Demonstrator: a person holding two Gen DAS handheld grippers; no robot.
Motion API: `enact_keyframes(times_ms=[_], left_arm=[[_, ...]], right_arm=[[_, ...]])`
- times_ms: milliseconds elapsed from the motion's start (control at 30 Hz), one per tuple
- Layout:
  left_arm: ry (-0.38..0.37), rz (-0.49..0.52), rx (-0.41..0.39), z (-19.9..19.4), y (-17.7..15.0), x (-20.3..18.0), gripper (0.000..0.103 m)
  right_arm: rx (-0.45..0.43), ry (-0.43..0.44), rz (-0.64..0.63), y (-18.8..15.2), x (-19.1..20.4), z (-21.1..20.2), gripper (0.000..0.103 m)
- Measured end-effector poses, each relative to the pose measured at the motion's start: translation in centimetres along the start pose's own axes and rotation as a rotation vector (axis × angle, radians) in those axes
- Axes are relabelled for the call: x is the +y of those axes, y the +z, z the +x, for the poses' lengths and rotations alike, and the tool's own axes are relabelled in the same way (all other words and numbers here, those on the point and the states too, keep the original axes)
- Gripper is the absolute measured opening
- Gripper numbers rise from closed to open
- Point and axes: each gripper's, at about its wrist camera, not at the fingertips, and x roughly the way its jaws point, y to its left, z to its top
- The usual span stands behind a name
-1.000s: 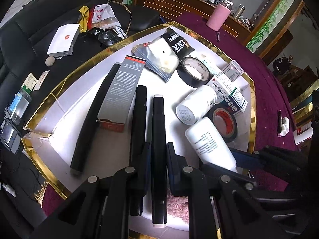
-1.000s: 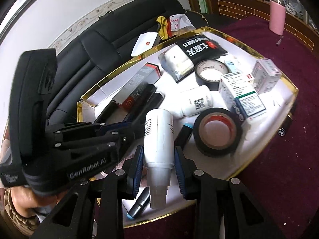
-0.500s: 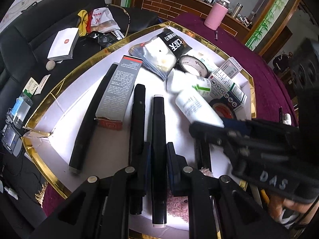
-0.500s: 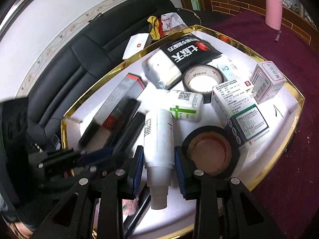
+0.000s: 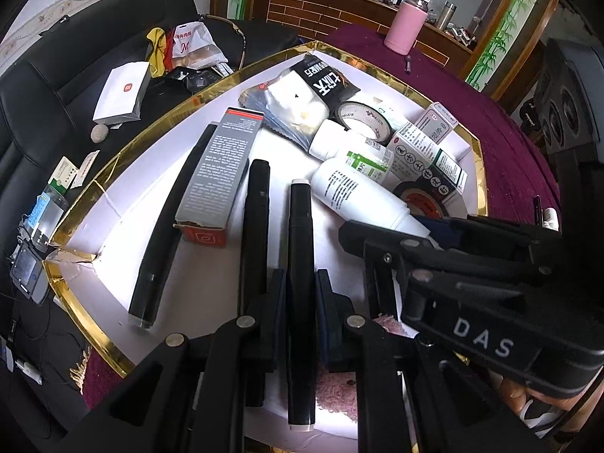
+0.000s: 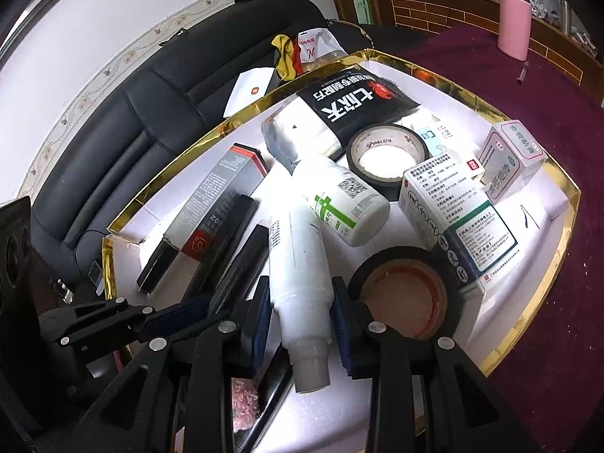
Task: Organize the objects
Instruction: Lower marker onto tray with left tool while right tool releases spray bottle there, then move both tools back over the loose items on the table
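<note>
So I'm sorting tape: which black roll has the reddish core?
The tape roll nearest the right gripper, beside the held white bottle. The other roll has a white core.

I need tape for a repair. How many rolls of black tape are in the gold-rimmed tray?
2. One black tape roll with a reddish core lies near the front, beside the right gripper. One with a white core lies farther back, against the black pouch. Others could be hidden.

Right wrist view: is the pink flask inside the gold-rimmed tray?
No. The pink flask stands on the purple cloth beyond the tray's gold rim.
</note>
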Motion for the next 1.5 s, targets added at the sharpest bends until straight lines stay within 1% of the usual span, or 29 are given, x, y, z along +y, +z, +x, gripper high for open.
enact_keyframes(times_ms=[33, 133, 167, 233, 367, 433, 500, 600, 633, 700, 767, 800, 867, 1000, 1167, 1333, 1500], left_arm=[[-0.002, -0.002, 0.000, 0.0, 0.0, 0.0, 0.014], [-0.009, -0.005, -0.001, 0.0, -0.1, 0.1, 0.014], [-0.008, -0.004, -0.001, 0.0, -0.1, 0.1, 0.014], [-0.006, -0.005, -0.004, 0.0, -0.1, 0.1, 0.014], [-0.012, -0.017, -0.004, -0.1, -0.2, 0.0, 0.015], [-0.029, -0.027, -0.005, -0.2, -0.2, 0.0, 0.021], [-0.043, -0.036, -0.010, -0.4, -0.3, 0.0, 0.035], [-0.071, -0.048, -0.002, -0.6, -0.5, -0.1, 0.045], [-0.073, -0.048, -0.002, -0.6, -0.6, -0.3, 0.047], [-0.083, -0.049, -0.003, -0.8, -0.8, -0.5, 0.059], [-0.094, -0.045, -0.006, -1.0, -0.9, -0.9, 0.067], [-0.091, -0.041, -0.007, -1.2, -0.9, -1.1, 0.070], [-0.088, -0.039, -0.015, -1.7, -1.0, -1.4, 0.073], [-0.104, -0.041, -0.036, -3.2, -1.3, -1.8, 0.074], [-0.130, -0.005, -0.069, -5.4, -1.9, -3.5, 0.075], [-0.188, 0.072, -0.075, -7.1, -3.0, -7.0, 0.075], [-0.251, 0.167, -0.026, -6.8, -4.7, -11.6, 0.075]], right_arm=[[0.000, 0.006, 0.002, -0.1, 0.0, -0.1, 0.038], [-0.005, 0.039, 0.008, -0.3, 0.3, -0.4, 0.054], [-0.010, 0.036, 0.003, -0.4, 0.5, -0.7, 0.056], [-0.020, 0.022, -0.010, -0.6, 0.9, -1.1, 0.057], [-0.040, 0.028, -0.009, -1.0, 1.1, -2.4, 0.059], [-0.054, 0.028, -0.005, -1.2, 1.0, -3.1, 0.060], [-0.068, 0.031, 0.000, -1.7, 0.7, -4.1, 0.064], [-0.088, 0.027, 0.002, -2.5, 0.1, -5.5, 0.065], [-0.093, 0.025, 0.003, -2.9, -0.1, -6.1, 0.068], [-0.104, 0.014, 0.009, -3.6, -0.9, -7.2, 0.071], [-0.118, 0.008, 0.022, -4.4, -1.7, -8.6, 0.073], [-0.124, 0.007, 0.027, -4.8, -2.1, -9.1, 0.074], [-0.137, -0.005, 0.040, -5.7, -3.0, -10.3, 0.082], [-0.159, -0.040, 0.084, -8.1, -5.4, -12.3, 0.083], [-0.192, -0.083, 0.146, -11.2, -7.9, -14.2, 0.083], [-0.220, -0.089, 0.222, -13.8, -10.3, -15.5, 0.083], [-0.229, -0.103, 0.272, -15.4, -12.1, -16.1, 0.083]])
